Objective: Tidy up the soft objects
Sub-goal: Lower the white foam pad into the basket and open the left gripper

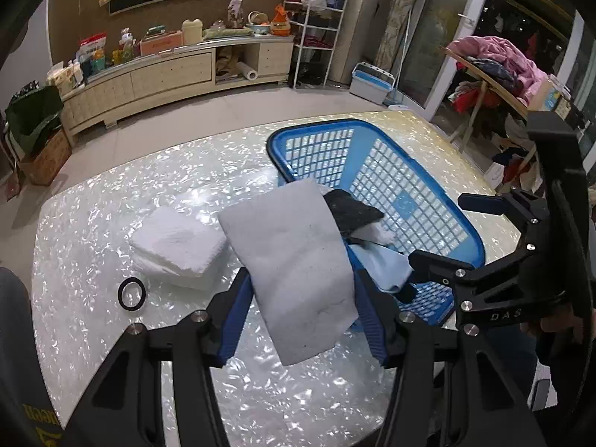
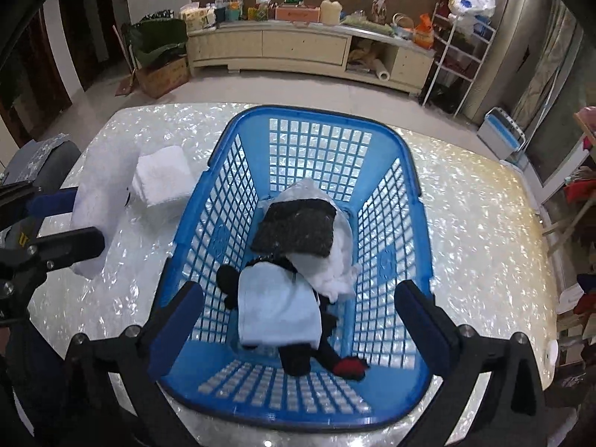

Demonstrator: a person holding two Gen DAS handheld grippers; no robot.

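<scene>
My left gripper [image 1: 303,305] is shut on a flat white foam pad [image 1: 294,260] and holds it above the table, left of the blue plastic basket [image 1: 439,201]. The pad also shows in the right wrist view [image 2: 100,201]. A folded white towel [image 1: 178,246] lies on the table to the left [image 2: 162,182]. My right gripper [image 2: 298,316] is open and empty, over the near end of the basket [image 2: 387,171]. In the basket lie a black scouring pad [image 2: 298,232], a white cloth [image 2: 335,268], a light blue cloth [image 2: 277,305] and a black soft toy [image 2: 298,357].
A black ring [image 1: 131,293] lies on the pearly white table [image 1: 93,223] near the towel. Beyond the table are a low cabinet [image 1: 167,74] with clutter, a white rack [image 1: 316,37] and a clothes-laden stand [image 1: 495,70].
</scene>
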